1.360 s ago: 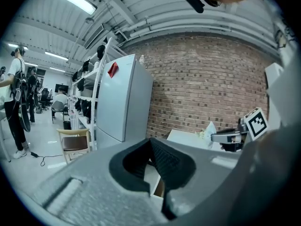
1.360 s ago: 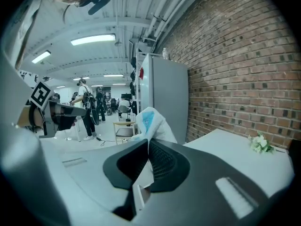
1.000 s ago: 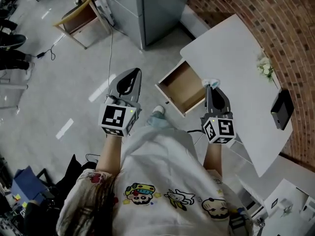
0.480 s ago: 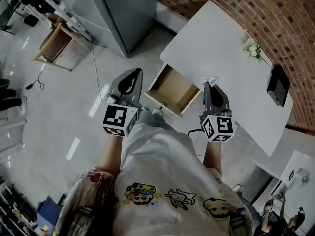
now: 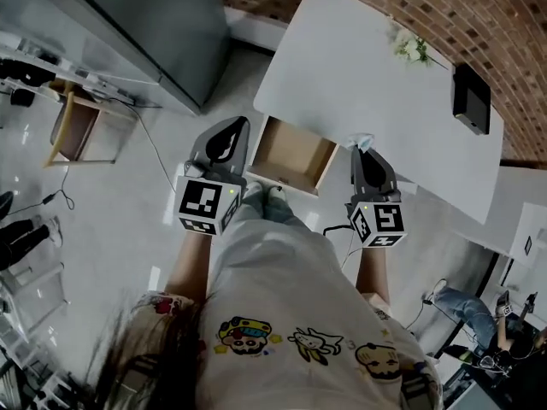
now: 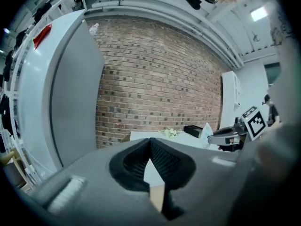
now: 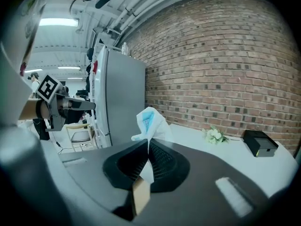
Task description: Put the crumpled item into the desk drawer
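My right gripper (image 5: 362, 144) is shut on a crumpled white and blue item (image 5: 362, 139), which sticks up past the closed jaws as a crumpled item (image 7: 150, 124) in the right gripper view. It hangs over the near edge of the white desk (image 5: 359, 75), just right of the open wooden drawer (image 5: 289, 154). My left gripper (image 5: 227, 126) is shut with nothing in it, held over the floor left of the drawer. In the left gripper view the left gripper (image 6: 150, 140) shows closed jaws, with the right gripper (image 6: 230, 134) off to the right.
A small bunch of white flowers (image 5: 410, 48) and a black box (image 5: 471, 99) lie on the desk's far side against the brick wall (image 5: 479, 24). A tall grey cabinet (image 5: 145, 24) stands left of the desk. A wooden chair (image 5: 75, 128) stands at the far left.
The head view has swung, so desk and drawer sit higher and further left in the picture. Both grippers keep their places and stay shut; the right one still holds the crumpled item.
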A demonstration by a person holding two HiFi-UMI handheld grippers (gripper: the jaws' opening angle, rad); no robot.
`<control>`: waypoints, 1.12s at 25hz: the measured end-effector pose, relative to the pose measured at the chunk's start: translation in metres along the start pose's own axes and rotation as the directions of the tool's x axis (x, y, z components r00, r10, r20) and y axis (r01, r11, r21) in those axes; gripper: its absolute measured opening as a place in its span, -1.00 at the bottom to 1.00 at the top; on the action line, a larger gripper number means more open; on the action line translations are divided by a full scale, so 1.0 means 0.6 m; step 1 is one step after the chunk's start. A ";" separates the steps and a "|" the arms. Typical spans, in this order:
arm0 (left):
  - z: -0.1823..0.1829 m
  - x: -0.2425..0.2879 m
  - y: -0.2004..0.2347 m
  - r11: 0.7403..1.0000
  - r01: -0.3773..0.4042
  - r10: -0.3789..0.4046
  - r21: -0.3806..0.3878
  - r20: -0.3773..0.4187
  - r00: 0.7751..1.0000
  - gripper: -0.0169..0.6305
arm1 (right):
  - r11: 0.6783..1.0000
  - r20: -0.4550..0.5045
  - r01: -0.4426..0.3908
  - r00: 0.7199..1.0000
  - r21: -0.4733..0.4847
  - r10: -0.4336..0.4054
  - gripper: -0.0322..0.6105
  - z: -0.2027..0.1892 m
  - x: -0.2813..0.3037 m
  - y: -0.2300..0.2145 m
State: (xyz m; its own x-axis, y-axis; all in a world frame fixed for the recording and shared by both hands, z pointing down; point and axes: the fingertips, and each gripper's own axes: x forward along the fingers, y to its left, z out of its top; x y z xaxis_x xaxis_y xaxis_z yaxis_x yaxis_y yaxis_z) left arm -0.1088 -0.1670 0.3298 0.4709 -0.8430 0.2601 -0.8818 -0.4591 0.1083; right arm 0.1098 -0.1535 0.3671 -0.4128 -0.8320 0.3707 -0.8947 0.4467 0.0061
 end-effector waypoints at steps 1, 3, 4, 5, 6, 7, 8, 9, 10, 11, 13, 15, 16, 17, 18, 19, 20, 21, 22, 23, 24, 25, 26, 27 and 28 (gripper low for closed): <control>-0.003 0.005 -0.003 1.000 0.016 -0.016 0.000 -0.010 1.000 -0.95 | 1.000 -0.006 0.010 1.000 0.006 -0.010 -0.86 -0.003 -0.002 -0.001; -0.011 0.013 -0.008 0.999 0.044 -0.044 -0.002 -0.030 0.999 -0.95 | 0.999 -0.018 0.027 0.999 0.016 -0.027 -0.86 -0.008 -0.007 -0.001; -0.016 0.016 -0.009 0.999 0.054 -0.055 -0.003 -0.038 0.998 -0.95 | 0.999 -0.021 0.033 0.999 0.020 -0.033 -0.86 -0.011 -0.008 -0.001; -0.021 0.019 -0.010 0.998 0.062 -0.062 -0.004 -0.045 0.997 -0.95 | 0.999 -0.024 0.036 0.999 0.023 -0.036 -0.86 -0.014 -0.008 -0.001; -0.027 0.021 -0.011 0.998 0.067 -0.067 -0.006 -0.051 0.996 -0.95 | 0.999 -0.025 0.037 0.999 0.025 -0.037 -0.86 -0.017 -0.006 0.000; -0.034 0.024 -0.011 0.997 0.071 -0.072 -0.007 -0.056 0.996 -0.95 | 0.999 -0.028 0.037 0.999 0.025 -0.036 -0.86 -0.021 -0.004 0.001; -0.041 0.026 -0.012 0.997 0.075 -0.075 -0.008 -0.062 0.995 -0.95 | 0.999 -0.031 0.035 0.999 0.024 -0.034 -0.86 -0.026 -0.002 0.003; -0.049 0.030 -0.013 0.997 0.078 -0.079 -0.010 -0.068 0.995 -0.95 | 0.999 -0.035 0.033 0.999 0.022 -0.032 -0.86 -0.032 0.002 0.004; -0.057 0.033 -0.013 0.997 0.082 -0.083 -0.013 -0.075 0.994 -0.95 | 0.999 -0.039 0.031 0.999 0.021 -0.030 -0.86 -0.037 0.006 0.005; -0.065 0.038 -0.015 0.996 0.086 -0.087 -0.016 -0.082 0.993 -0.95 | 0.999 -0.043 0.030 0.999 0.022 -0.029 -0.86 -0.042 0.010 0.004; -0.079 0.045 -0.019 0.995 0.095 -0.097 -0.022 -0.099 0.990 -0.95 | 0.999 -0.055 0.028 0.998 0.028 -0.027 -0.86 -0.051 0.017 0.002; -0.095 0.047 -0.023 0.994 0.105 -0.108 -0.027 -0.120 0.987 -0.95 | 0.999 -0.072 0.023 0.997 0.036 -0.020 -0.86 -0.063 0.023 0.006; -0.104 0.047 -0.025 0.994 0.109 -0.112 -0.029 -0.128 0.985 -0.95 | 0.999 -0.080 0.018 0.997 0.038 -0.015 -0.86 -0.071 0.026 0.009; -0.113 0.048 -0.026 0.993 0.110 -0.113 -0.031 -0.133 0.985 -0.95 | 0.999 -0.088 0.013 0.996 0.039 -0.009 -0.86 -0.080 0.030 0.012; -0.122 0.049 -0.027 0.993 0.110 -0.114 -0.034 -0.138 0.984 -0.95 | 0.999 -0.097 0.007 0.995 0.039 -0.003 -0.86 -0.089 0.035 0.015; -0.133 0.050 -0.028 0.993 0.109 -0.114 -0.038 -0.144 0.983 -0.95 | 0.999 -0.105 0.003 0.994 0.039 0.001 -0.86 -0.098 0.041 0.018; -0.145 0.051 -0.028 0.993 0.110 -0.115 -0.041 -0.149 0.982 -0.95 | 0.999 -0.112 0.001 0.994 0.041 0.004 -0.86 -0.109 0.048 0.021; -0.157 0.053 -0.027 0.993 0.111 -0.116 -0.042 -0.154 0.981 -0.95 | 0.999 -0.119 -0.001 0.993 0.045 0.006 -0.86 -0.119 0.056 0.024; -0.170 0.054 -0.027 0.993 0.112 -0.117 -0.044 -0.161 0.980 -0.95 | 0.999 -0.126 -0.004 0.992 0.051 0.010 -0.86 -0.130 0.063 0.028; -0.183 0.054 -0.025 0.993 0.111 -0.117 -0.049 -0.171 0.978 -0.95 | 0.998 -0.133 -0.009 0.991 0.060 0.017 -0.86 -0.141 0.071 0.033; -0.197 0.054 -0.024 0.993 0.108 -0.117 -0.057 -0.182 0.976 -0.95 | 0.997 -0.141 -0.016 0.990 0.070 0.026 -0.86 -0.152 0.079 0.039; -0.209 0.055 -0.023 0.992 0.106 -0.116 -0.062 -0.193 0.974 -0.95 | 0.997 -0.150 -0.025 0.988 0.077 0.036 -0.86 -0.164 0.086 0.044; -0.220 0.057 -0.022 0.992 0.105 -0.116 -0.064 -0.198 0.973 -0.95 | 0.996 -0.161 -0.033 0.986 0.082 0.046 -0.86 -0.176 0.093 0.049; -0.231 0.060 -0.022 0.992 0.104 -0.116 -0.066 -0.202 0.972 -0.95 | 0.995 -0.174 -0.042 0.983 0.086 0.056 -0.86 -0.189 0.098 0.053; -0.243 0.063 -0.022 0.992 0.103 -0.116 -0.072 -0.207 0.971 -0.95 | 0.995 -0.189 -0.051 0.980 0.087 0.066 -0.86 -0.204 0.104 0.057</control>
State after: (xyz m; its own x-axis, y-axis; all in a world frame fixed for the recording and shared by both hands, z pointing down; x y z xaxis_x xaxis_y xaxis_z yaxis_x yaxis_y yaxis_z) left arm -0.0835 -0.1518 0.4779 0.5539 -0.7075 0.4388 -0.8282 -0.5225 0.2029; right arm 0.0746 -0.1499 0.5041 -0.4317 -0.7232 0.5391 -0.8841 0.4579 -0.0936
